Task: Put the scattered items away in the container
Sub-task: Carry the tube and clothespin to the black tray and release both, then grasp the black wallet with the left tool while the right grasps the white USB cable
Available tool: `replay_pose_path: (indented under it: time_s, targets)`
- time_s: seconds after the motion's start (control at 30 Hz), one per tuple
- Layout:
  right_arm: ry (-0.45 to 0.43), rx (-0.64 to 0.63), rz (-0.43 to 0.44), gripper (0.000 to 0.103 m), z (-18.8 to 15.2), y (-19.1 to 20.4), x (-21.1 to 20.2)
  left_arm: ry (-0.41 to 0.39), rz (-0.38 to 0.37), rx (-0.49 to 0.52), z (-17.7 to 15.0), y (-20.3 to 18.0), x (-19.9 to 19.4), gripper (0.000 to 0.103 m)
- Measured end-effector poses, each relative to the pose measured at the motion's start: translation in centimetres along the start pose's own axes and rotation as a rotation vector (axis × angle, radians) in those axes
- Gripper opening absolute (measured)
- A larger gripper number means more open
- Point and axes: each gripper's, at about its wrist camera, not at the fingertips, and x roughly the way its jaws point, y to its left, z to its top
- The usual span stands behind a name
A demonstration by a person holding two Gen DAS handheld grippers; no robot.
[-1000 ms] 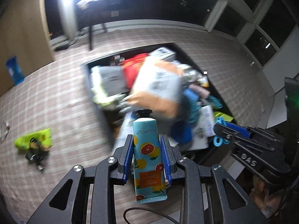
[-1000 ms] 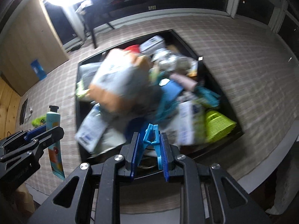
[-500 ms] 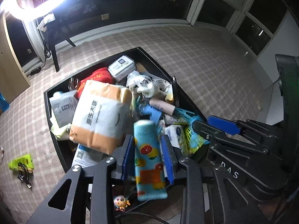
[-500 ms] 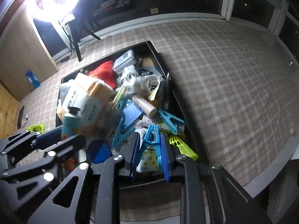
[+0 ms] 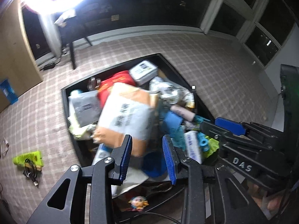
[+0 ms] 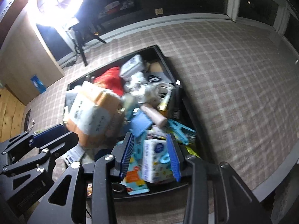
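Observation:
The black container (image 5: 64, 100) (image 6: 164, 59) sits on the checked carpet, heaped with items. My left gripper (image 5: 147, 155) is open and empty above its near end. My right gripper (image 6: 151, 158) is open and empty above the near right part. The hand cream tube with fruit print (image 6: 133, 179) lies in the container below the right gripper, beside a tissue pack (image 6: 155, 160). A blue clip (image 6: 164, 158) lies on that pack. A large orange and white package (image 5: 127, 119) (image 6: 95, 113) rests on top of the heap.
A yellow-green packet (image 5: 28, 158) and a black cable (image 5: 30, 174) lie on the carpet left of the container. A blue packet (image 5: 8, 91) leans on the wooden wall. A ring light stand (image 5: 72, 57) stands behind. The carpet's edge runs at the right.
Both grippers have opened. The hand cream tube left the left gripper and the blue clip left the right one; both now lie in the container.

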Motion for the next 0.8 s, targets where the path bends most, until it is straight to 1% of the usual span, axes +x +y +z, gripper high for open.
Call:
replay_pose_path:
  time_s: [0.17,0.27,0.4,0.5,0.8]
  targets:
    - [-0.005,-0.052,0.025,0.036,0.0,3.5,0.3,-0.009,0.033,-0.05,-1.0,4.6,-0.9,0.032]
    - [0.0,-0.076,0.042,0.036,-0.1,6.1,0.7,-0.008,0.054,-0.099,-1.9,8.4,-1.6,0.032]
    - [0.014,-0.121,0.064,0.036,-0.7,10.5,1.5,-0.006,0.091,-0.168,-3.3,14.1,-2.6,0.032]
    - [0.031,-0.161,0.079,0.036,-1.3,14.4,2.4,-0.002,0.118,-0.224,-4.5,18.6,-3.3,0.032]
    - [0.057,-0.257,0.124,0.036,-0.6,25.7,4.8,-0.002,0.213,-0.391,-8.2,32.2,-5.8,0.032]
